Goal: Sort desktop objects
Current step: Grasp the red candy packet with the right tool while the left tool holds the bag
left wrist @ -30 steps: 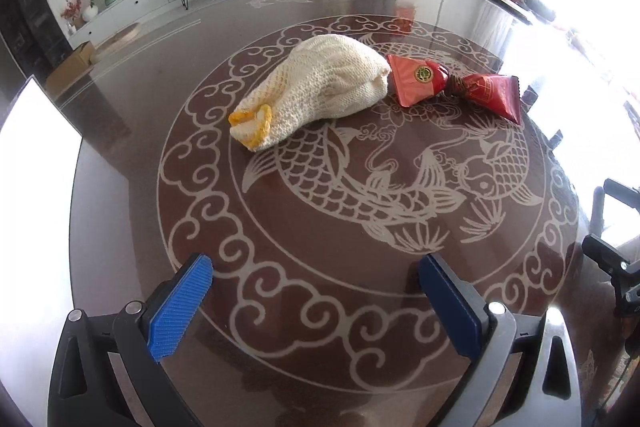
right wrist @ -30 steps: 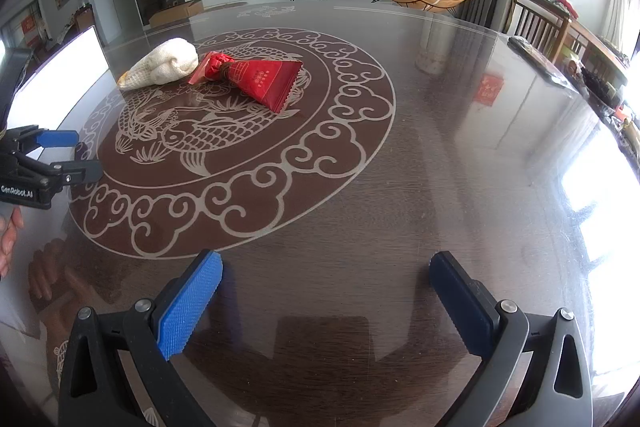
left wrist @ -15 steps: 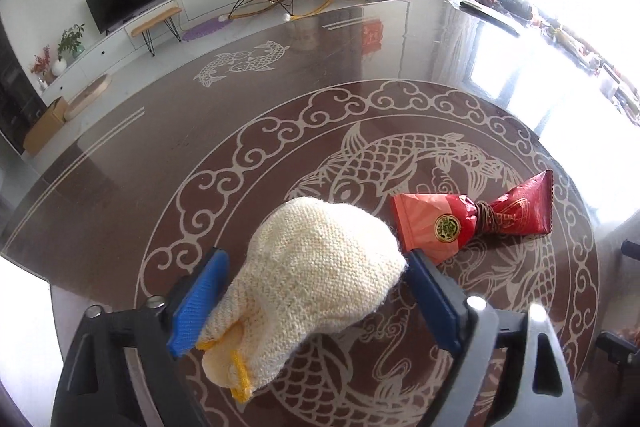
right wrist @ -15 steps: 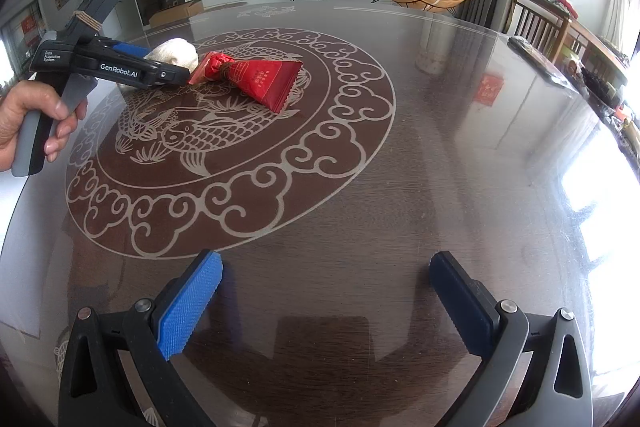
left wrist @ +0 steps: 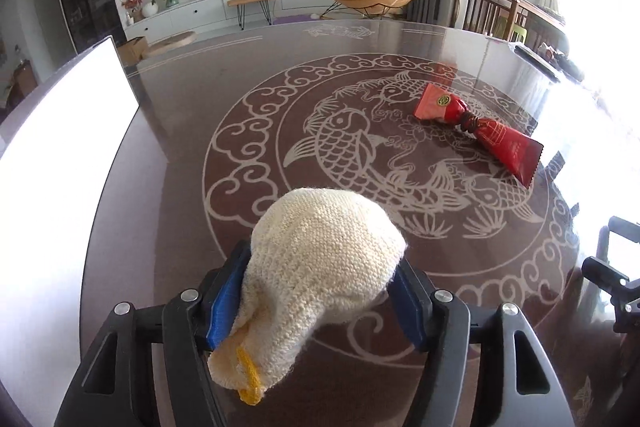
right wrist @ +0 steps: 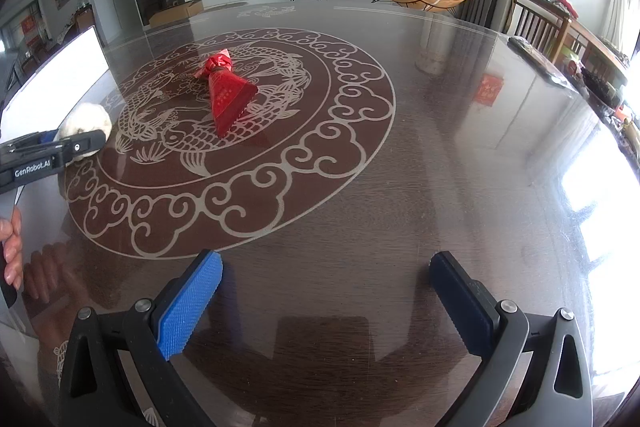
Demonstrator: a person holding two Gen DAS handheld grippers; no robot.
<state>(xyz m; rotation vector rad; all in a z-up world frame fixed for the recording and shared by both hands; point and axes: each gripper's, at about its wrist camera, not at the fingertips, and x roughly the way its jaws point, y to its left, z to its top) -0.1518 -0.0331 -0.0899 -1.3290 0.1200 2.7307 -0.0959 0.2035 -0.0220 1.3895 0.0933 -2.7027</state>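
My left gripper (left wrist: 316, 303) is shut on a cream knitted pouch (left wrist: 320, 267) with a yellow drawstring and holds it above the table's left part. The pouch also shows in the right wrist view (right wrist: 86, 123), held at the far left. A red foil packet tied in the middle (left wrist: 476, 125) lies on the carp pattern; it also shows in the right wrist view (right wrist: 224, 91). My right gripper (right wrist: 326, 291) is open and empty, low over bare table near the front edge.
The round dark glass-topped table (right wrist: 440, 147) bears a pale carp-and-cloud ring. A bright white board (left wrist: 60, 115) stands at the table's left edge. A dark flat item (right wrist: 524, 45) lies at the far right rim.
My left gripper closed on the pouch, lifted it and carried it left, away from the red packet. My right gripper stayed open and shifted slightly.
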